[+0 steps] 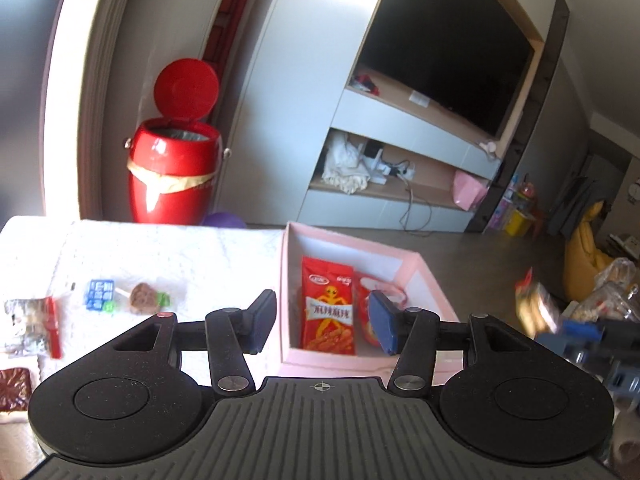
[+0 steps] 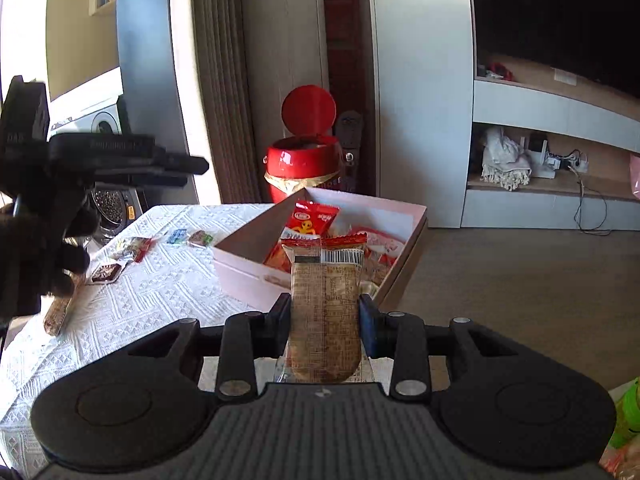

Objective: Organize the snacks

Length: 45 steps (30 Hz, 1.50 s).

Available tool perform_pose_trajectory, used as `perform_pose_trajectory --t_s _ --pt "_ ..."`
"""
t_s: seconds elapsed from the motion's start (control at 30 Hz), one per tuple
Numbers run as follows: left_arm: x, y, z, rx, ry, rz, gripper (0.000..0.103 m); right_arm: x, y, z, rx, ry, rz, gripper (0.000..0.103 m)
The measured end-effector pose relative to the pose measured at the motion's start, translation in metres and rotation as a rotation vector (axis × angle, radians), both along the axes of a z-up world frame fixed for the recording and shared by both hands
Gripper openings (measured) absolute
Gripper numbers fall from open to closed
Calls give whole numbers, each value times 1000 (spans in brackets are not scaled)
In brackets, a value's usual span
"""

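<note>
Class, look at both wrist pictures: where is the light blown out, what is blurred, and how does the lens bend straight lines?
Left wrist view: sun washes out the tablecloth at far left; the right claw and its cake pack are smeared by blur; the TV frame bows. Right wrist view: glare at the upper left edge; the cake pack is sharp; the left claw is a dark silhouette; the cabinet edges curve.

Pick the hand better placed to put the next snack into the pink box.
Right. The right gripper is already shut on a wrapped snack bar, pointed toward the pink box. The left gripper is open with nothing between its pads, so it would probably have to fetch a snack first.
</note>
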State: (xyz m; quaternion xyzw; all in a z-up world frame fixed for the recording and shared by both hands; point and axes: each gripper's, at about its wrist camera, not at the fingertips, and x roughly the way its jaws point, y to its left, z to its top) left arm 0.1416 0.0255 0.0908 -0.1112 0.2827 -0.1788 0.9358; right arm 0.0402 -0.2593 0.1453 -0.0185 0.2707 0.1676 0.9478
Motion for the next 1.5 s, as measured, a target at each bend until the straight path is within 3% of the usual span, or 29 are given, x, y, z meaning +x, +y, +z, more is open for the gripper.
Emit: perform_pose_trajectory --t_s 0.07,0.1,0.13,0.2,0.23,0.4,0.53,0.63,0.73,0.83,0.93,1.03,1.13,1.27,1.4,1.5 --pt "11 -1 -13 8 52 22 56 27 7 24 25 -45 25 34" --pt "14 -1 -18 9 61 26 56 41 12 33 34 -53 31 38" --pt "17 -3 -20 10 62 26 56 57 17 40 49 -51 41 49" --pt "19 -3 -25 13 53 30 56 97 26 47 79 8 71 61" --pt "21 -3 -28 15 53 30 56 115 29 45 81 35 52 61" --pt "26 2 -42 -8 97 -4 56 151 24 2 -81 100 -186 61" --pt "17 19 -40 -45 85 -7 54 162 3 -43 -58 267 -254 57" --pt "3 57 -25 -32 69 84 54 167 7 -59 -52 321 -216 50" --pt "-20 99 -15 13 51 233 54 170 25 -64 -126 274 -190 49" --pt "-52 139 -14 84 54 408 54 180 38 -69 -122 252 -143 45" --pt "-73 164 -27 128 114 521 54 190 58 -72 -152 229 -104 45" --pt "-85 181 -47 108 189 578 54 195 76 -72 -206 202 -82 46" --pt "-88 187 -63 50 230 550 54 191 94 -60 -273 113 -81 48" --pt "-78 170 -72 37 204 460 54 172 104 -35 -242 65 -20 54" --pt "-64 145 -78 -17 182 339 52 156 126 -13 -184 109 93 55" --pt "-65 130 -83 -40 167 250 52 153 153 -6 -139 195 216 56"
